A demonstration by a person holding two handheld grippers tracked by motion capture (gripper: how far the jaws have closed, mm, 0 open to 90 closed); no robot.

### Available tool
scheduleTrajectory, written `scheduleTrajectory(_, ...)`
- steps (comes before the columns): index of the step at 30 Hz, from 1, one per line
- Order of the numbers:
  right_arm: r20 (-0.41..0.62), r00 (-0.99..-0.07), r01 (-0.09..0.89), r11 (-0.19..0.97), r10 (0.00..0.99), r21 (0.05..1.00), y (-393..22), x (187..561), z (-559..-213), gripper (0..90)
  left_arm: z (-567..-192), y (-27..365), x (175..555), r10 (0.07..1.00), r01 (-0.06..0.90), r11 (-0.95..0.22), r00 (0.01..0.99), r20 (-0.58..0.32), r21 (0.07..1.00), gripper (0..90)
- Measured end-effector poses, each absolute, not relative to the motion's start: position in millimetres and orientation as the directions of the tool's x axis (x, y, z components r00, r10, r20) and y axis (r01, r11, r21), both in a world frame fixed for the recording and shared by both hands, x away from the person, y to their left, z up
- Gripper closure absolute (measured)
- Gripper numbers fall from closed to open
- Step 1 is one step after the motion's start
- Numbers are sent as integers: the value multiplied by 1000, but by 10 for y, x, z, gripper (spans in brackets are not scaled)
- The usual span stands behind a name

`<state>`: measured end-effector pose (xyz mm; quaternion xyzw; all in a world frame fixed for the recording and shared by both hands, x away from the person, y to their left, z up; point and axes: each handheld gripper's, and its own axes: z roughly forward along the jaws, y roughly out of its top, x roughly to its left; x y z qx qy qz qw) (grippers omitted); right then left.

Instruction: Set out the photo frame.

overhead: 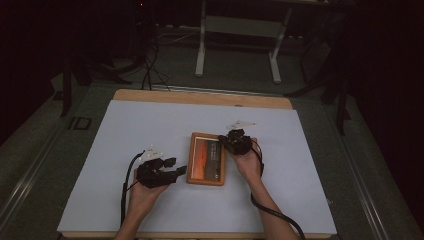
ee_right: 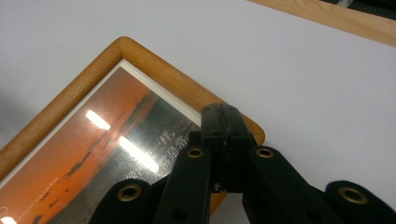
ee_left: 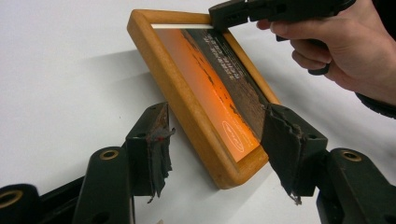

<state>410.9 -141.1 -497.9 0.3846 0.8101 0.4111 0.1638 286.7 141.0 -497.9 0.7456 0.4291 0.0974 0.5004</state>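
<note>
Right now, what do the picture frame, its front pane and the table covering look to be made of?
The picture frame looks like wood, honey-coloured with a smooth satin finish and rounded edges. Its front pane is probably glass or clear plastic: it is glossy and mirrors bright ceiling lights over the sunset print. The table covering looks like a matte white sheet, perhaps paper or plastic; wood shows at the table's far edge.

Wooden picture frame [overhead: 206,159]: rectangular, light-brown rounded border, glazed orange sunset print with a dark text band. Lies flat, face up, just right of centre in the high view, long axis running away from the viewer.
</note>
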Motion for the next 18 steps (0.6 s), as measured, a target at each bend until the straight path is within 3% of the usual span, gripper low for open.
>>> scheduleTrajectory(18, 52, -596, 533, 347, 801, 772, -1519, 4154, -5113, 900, -4964, 1381, 2839, 726, 533, -140, 629, -279, 834, 417)
